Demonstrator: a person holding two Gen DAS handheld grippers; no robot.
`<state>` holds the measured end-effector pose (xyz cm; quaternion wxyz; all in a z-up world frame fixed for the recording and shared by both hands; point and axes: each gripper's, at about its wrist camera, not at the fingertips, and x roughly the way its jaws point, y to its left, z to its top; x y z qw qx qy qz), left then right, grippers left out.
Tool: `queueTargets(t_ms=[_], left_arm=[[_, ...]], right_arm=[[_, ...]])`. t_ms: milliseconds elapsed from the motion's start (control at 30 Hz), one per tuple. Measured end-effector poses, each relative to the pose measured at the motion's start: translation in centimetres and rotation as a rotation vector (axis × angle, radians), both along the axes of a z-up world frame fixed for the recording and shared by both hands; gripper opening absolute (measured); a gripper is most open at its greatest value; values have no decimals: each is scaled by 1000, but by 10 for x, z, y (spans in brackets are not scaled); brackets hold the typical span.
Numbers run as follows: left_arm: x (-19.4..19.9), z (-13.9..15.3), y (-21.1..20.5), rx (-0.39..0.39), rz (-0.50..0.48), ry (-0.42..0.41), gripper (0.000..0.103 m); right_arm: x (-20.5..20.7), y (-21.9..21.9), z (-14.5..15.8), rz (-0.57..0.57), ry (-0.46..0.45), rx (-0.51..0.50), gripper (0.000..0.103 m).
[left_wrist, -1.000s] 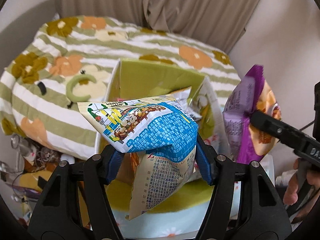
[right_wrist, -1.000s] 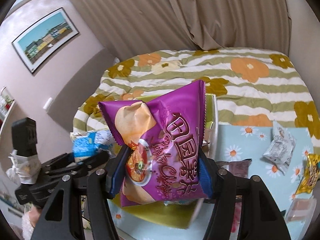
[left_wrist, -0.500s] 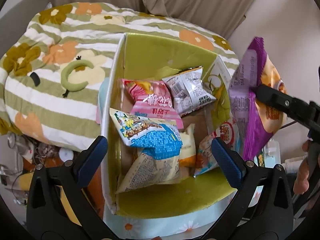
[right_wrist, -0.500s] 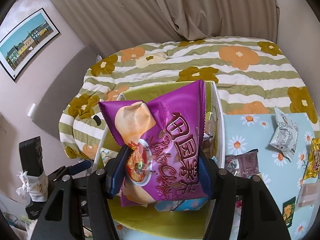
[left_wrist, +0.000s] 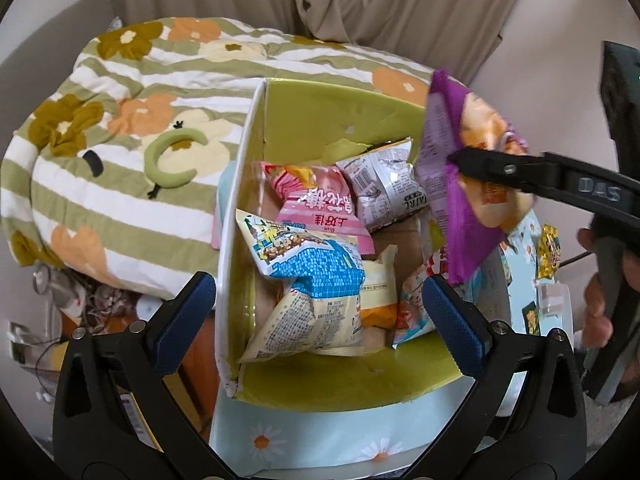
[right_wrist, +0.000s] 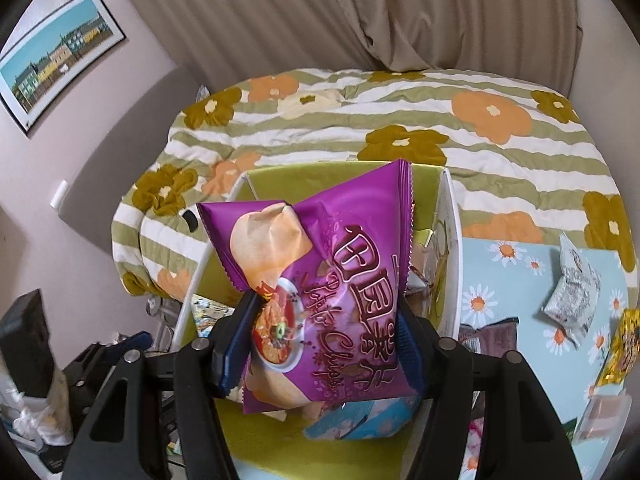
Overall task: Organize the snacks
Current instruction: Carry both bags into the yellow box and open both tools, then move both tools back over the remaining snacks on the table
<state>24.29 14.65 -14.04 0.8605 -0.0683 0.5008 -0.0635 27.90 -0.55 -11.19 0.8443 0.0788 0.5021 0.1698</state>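
My left gripper (left_wrist: 318,322) is open and empty above the near end of the green box (left_wrist: 320,386). A blue and white snack bag (left_wrist: 308,284) lies in the box below it, with a pink bag (left_wrist: 320,208), a silver bag (left_wrist: 384,184) and other packets. My right gripper (right_wrist: 326,344) is shut on a purple chips bag (right_wrist: 340,292) and holds it over the box's right side; the bag also shows in the left wrist view (left_wrist: 460,184). The box shows behind the bag in the right wrist view (right_wrist: 304,178).
The box stands on a light blue daisy cloth (right_wrist: 516,280). Loose snacks lie on it to the right: a silver packet (right_wrist: 572,296), a dark packet (right_wrist: 488,338), a yellow packet (right_wrist: 620,348). A striped floral quilt (left_wrist: 132,152) lies behind and left. Clutter sits at lower left.
My left gripper opened and let go of the blue and white bag, which dropped into the box. The right gripper has carried the purple bag closer over the box.
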Motion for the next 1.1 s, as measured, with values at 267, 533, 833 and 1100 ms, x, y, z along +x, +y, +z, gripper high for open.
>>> queueTargets(t_ms=[267,533,833,1100], left_arm=[[10,-11,-4,29,32,28,102],[16,-28,-9,31,49,67,102],[11,-18,-12,42,48,39,102],[-13,12,-10,59,39,-33,102]], right_arm=[[31,3,-35,17,64,-13,68],[26,4,-48,40,7,-65,98],[18,2,-43,77,14,-65,98],[-8,-1,-6,74,-70,-60,98]])
